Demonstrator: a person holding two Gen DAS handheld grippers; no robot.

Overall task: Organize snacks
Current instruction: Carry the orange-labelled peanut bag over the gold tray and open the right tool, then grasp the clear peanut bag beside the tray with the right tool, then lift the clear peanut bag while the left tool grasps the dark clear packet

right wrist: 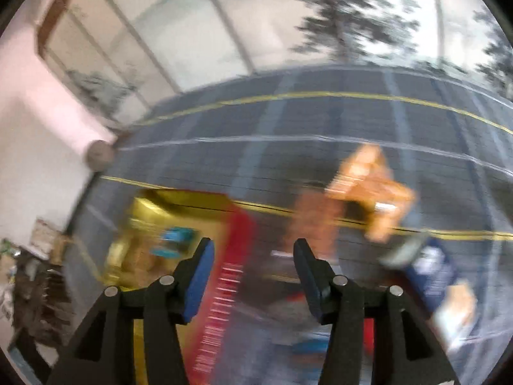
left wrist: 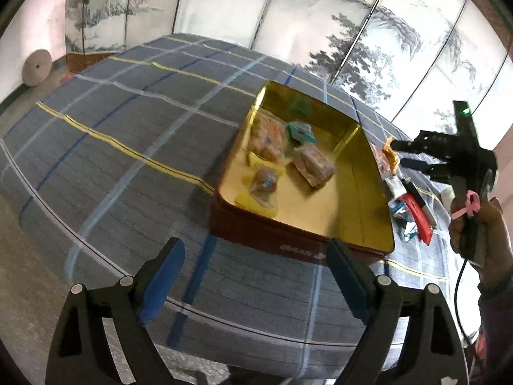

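We hold our left gripper (left wrist: 256,256) low over the checked tablecloth (left wrist: 112,147), its jaws spread wide with nothing between them, just in front of the near wall of the tin (left wrist: 368,199). The tin sits open on the right side of the table, gold inside, red outside. Several wrapped snacks (left wrist: 312,165) lie on its floor, toward the far left. More snack packets (left wrist: 413,215) lie on the cloth just right of the tin. Our right gripper (right wrist: 255,256) hangs above them, jaws apart and empty. The right view is badly blurred; an orange packet (right wrist: 372,189) shows farther away.
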